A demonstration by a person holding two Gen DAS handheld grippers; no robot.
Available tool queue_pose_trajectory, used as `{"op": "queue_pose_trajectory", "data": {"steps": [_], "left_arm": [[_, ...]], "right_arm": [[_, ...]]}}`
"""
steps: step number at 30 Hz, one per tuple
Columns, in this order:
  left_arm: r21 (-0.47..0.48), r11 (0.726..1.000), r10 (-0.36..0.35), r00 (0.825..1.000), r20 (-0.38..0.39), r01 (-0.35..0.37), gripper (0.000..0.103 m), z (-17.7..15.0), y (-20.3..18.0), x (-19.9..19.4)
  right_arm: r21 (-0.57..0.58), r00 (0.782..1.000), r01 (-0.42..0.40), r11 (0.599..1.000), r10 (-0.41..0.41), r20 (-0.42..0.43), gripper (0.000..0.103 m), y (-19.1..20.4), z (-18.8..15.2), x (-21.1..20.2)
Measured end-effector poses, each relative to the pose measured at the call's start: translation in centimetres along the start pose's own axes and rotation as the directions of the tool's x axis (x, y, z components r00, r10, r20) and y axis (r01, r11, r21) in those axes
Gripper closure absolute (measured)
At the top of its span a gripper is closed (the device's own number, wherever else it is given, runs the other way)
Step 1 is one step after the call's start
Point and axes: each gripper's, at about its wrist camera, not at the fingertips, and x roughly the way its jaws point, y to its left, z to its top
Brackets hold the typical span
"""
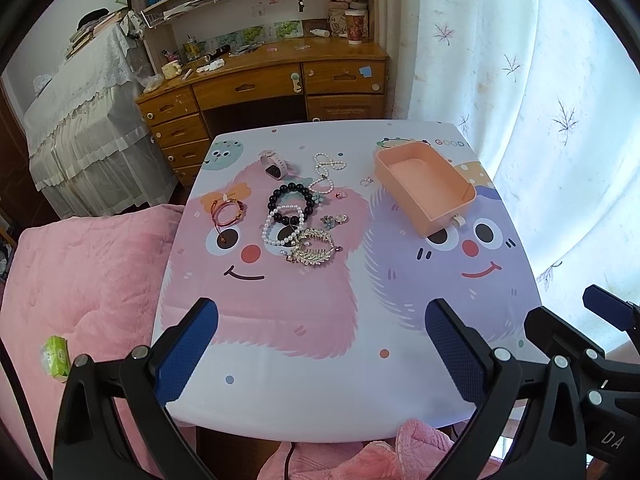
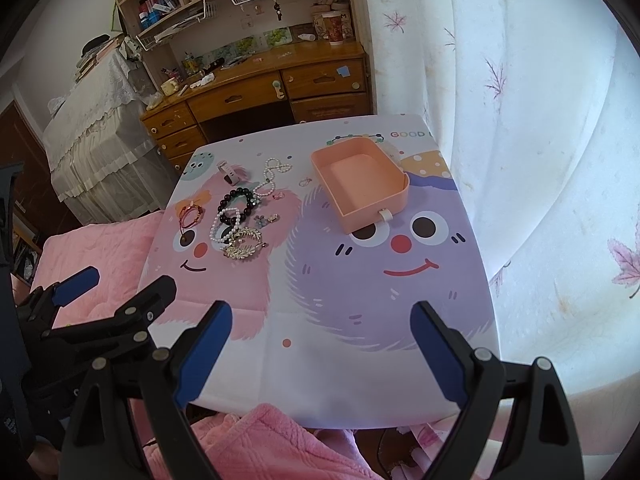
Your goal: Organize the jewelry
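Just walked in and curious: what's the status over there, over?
Left gripper and right gripper: jaws open, holding nothing, near table edge. Jewelry pile loose on the table; pink box empty. Nothing blocks the way.

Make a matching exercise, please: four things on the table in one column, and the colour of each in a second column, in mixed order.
Things:
1. bead bracelet
2. tray
3. cord bracelet
4. leaf hair comb

Colours:
a. gold
b. peach
c. black
d. red

Pairs: 1-c, 2-b, 3-d, 4-a
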Motion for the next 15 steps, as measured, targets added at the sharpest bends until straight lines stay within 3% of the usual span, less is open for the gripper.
{"op": "queue_pose_trajectory", "data": {"steps": [15], "left_arm": [[-0.001,1.0,-0.001,1.0,0.002,0.001,0.001,0.06,-0.45,0.45]], "right_arm": [[0.0,1.0,0.002,1.0,-0.002,0.001,0.012,0.0,0.03,0.05]]}}
